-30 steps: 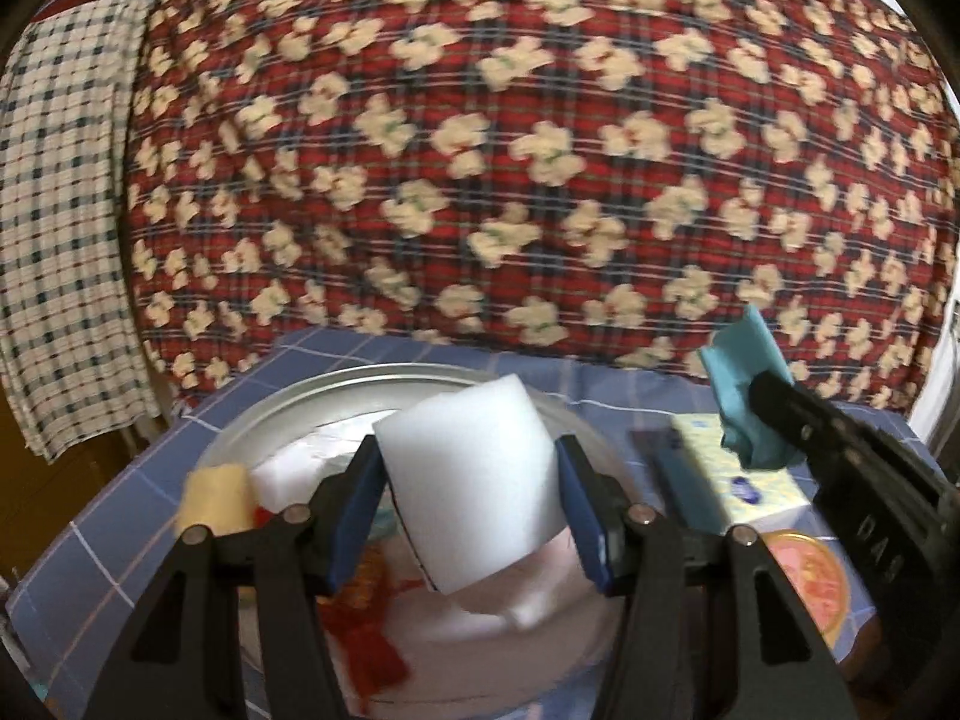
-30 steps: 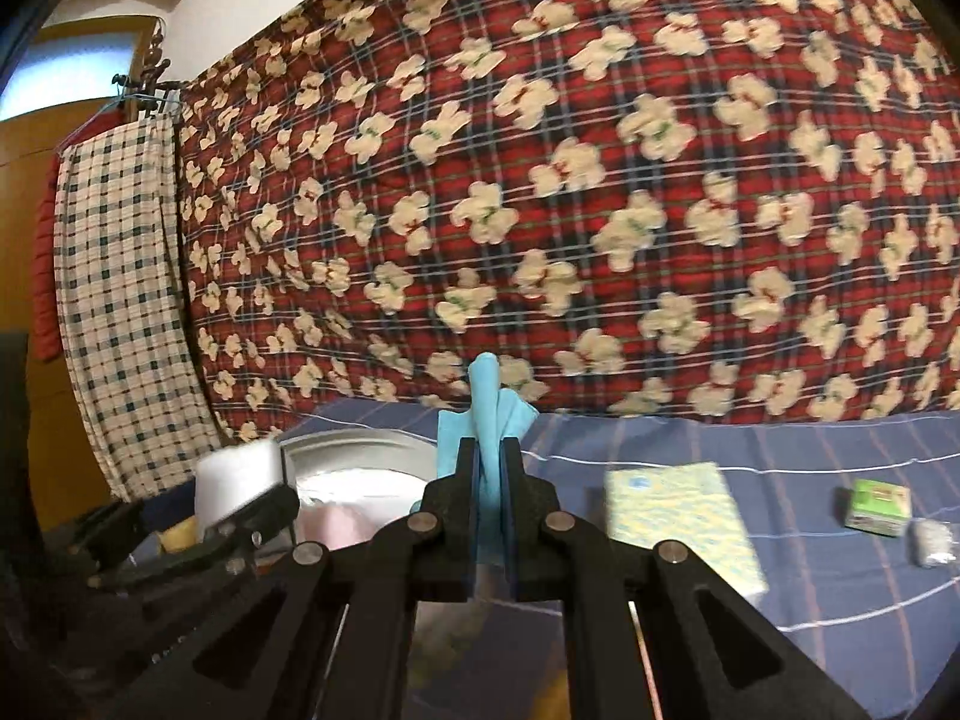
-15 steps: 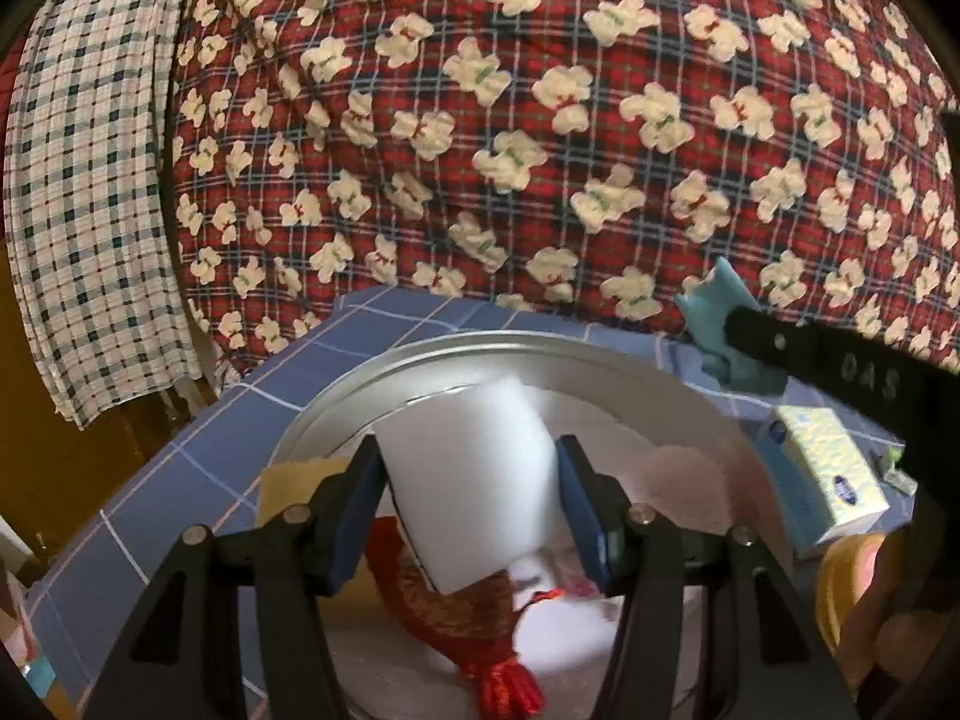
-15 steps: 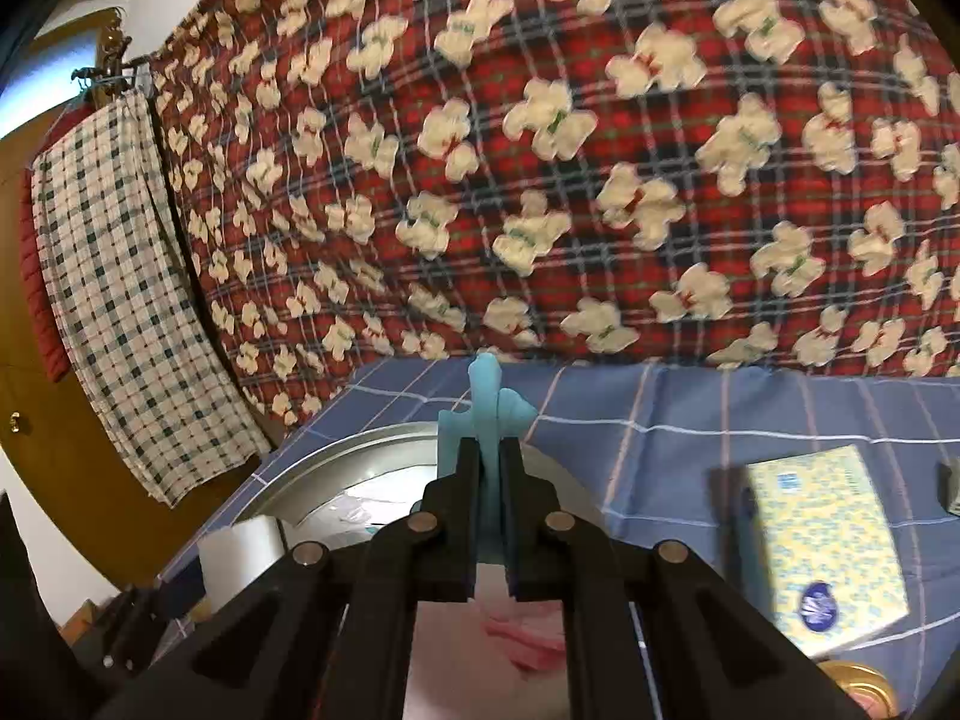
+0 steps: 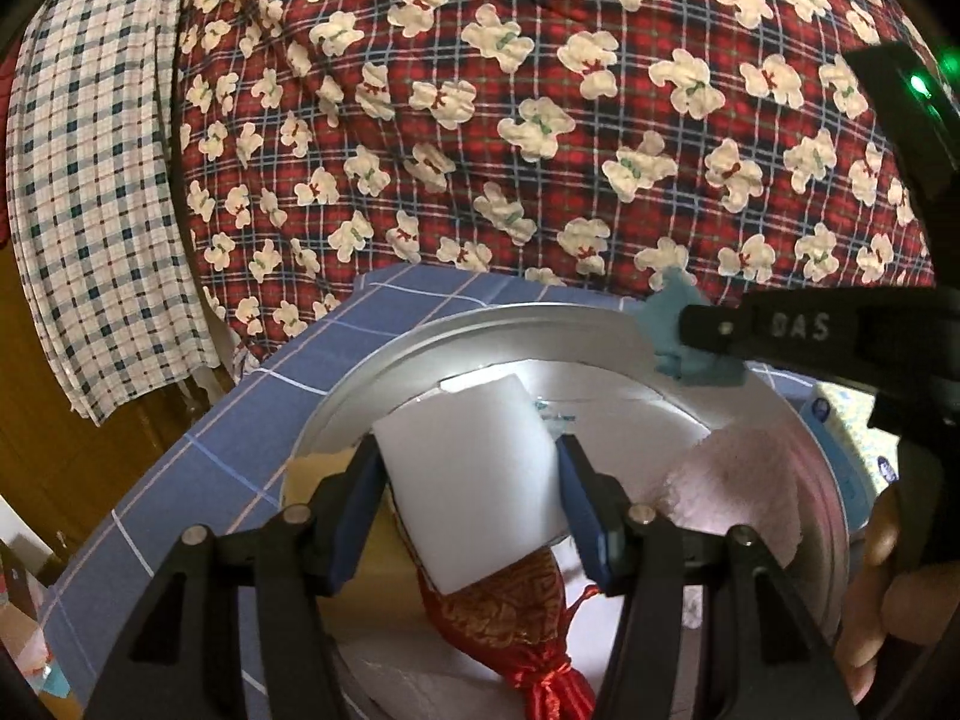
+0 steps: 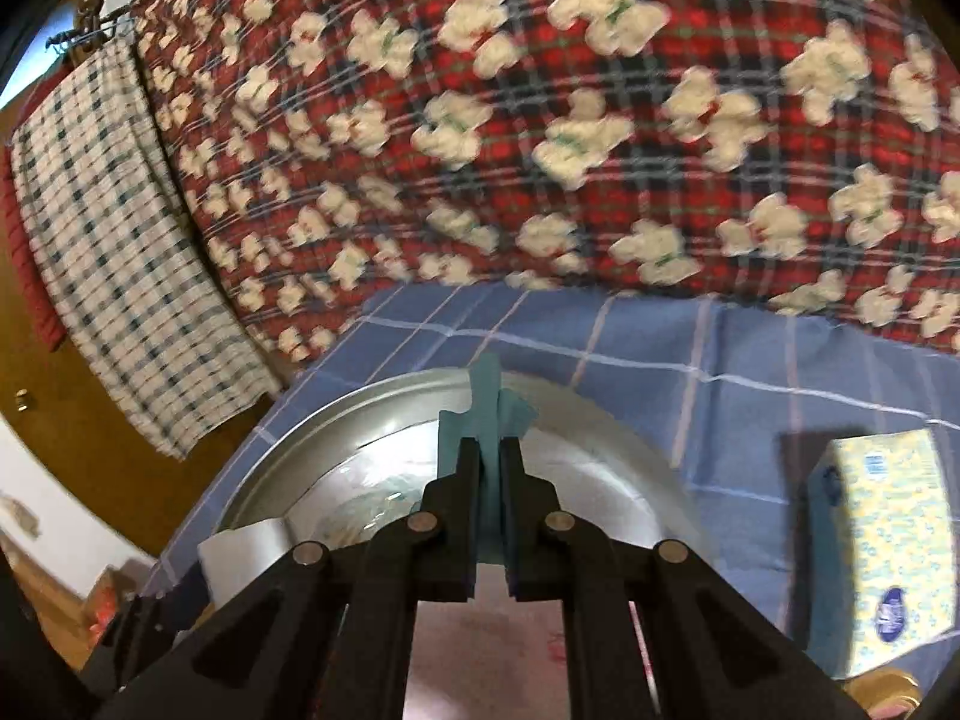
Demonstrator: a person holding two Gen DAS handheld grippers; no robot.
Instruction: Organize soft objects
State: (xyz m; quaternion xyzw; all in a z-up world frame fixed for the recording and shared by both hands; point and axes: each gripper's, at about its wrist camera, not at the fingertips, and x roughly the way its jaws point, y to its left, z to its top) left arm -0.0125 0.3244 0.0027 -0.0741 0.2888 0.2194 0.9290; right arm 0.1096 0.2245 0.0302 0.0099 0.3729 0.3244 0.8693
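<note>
Gripping a white sponge [image 5: 474, 480] between its blue pads [image 5: 354, 510], the left gripper [image 5: 471, 501] holds it tilted over the metal basin [image 5: 480, 330]. Under the sponge lie a red pouch [image 5: 510, 618] with gold pattern and tassel, a yellow sponge [image 5: 312, 474] at the left wall, and a pink towel [image 5: 744, 480] to the right, all inside the basin.

The right gripper [image 6: 491, 450] is clamped tight on a teal cloth [image 6: 486, 402], which sticks up past the fingertips above the basin's far rim; in the left view the cloth [image 5: 678, 324] hangs over the rim's right side. A hand [image 5: 894, 588] shows at the right edge there.

The basin sits on a blue checked tablecloth [image 6: 660, 360]. A yellow tissue pack [image 6: 888, 540] lies beside the basin to the right. Behind hangs a red plaid blanket [image 5: 480, 120] with bears, and a checked cloth [image 5: 90, 180] to its left.
</note>
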